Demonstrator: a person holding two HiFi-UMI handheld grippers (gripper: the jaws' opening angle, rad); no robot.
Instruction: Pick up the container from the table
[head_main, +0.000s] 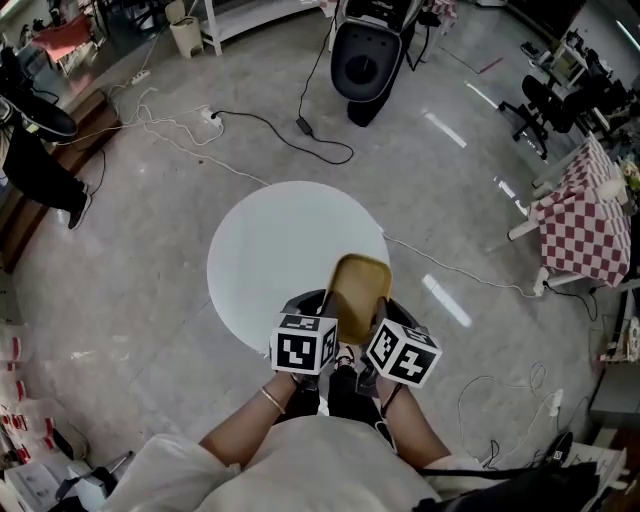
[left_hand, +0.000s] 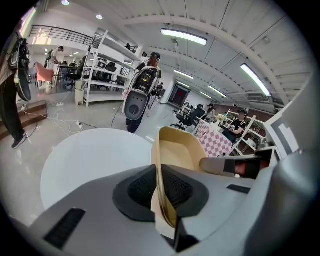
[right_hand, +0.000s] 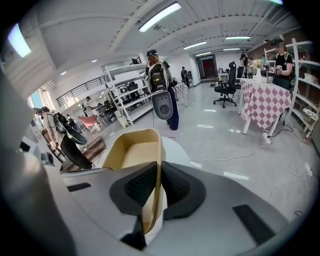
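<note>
A tan, shallow rectangular container (head_main: 358, 293) hangs over the near right part of the round white table (head_main: 270, 250), held from both sides. My left gripper (head_main: 325, 318) is shut on its left wall; in the left gripper view the black pads pinch that thin wall (left_hand: 161, 187) and the container (left_hand: 177, 150) runs away ahead. My right gripper (head_main: 378, 322) is shut on the right wall, and in the right gripper view the container (right_hand: 134, 150) shows its empty inside, with the wall (right_hand: 158, 187) clamped between the pads. The container looks lifted off the tabletop.
The table (left_hand: 95, 155) stands on a glossy grey floor with cables (head_main: 250, 125) trailing across it. A black machine (head_main: 365, 55) stands beyond the table. A checkered-cloth table (head_main: 585, 215) and office chairs (head_main: 540, 105) are at the right. People stand in the far background.
</note>
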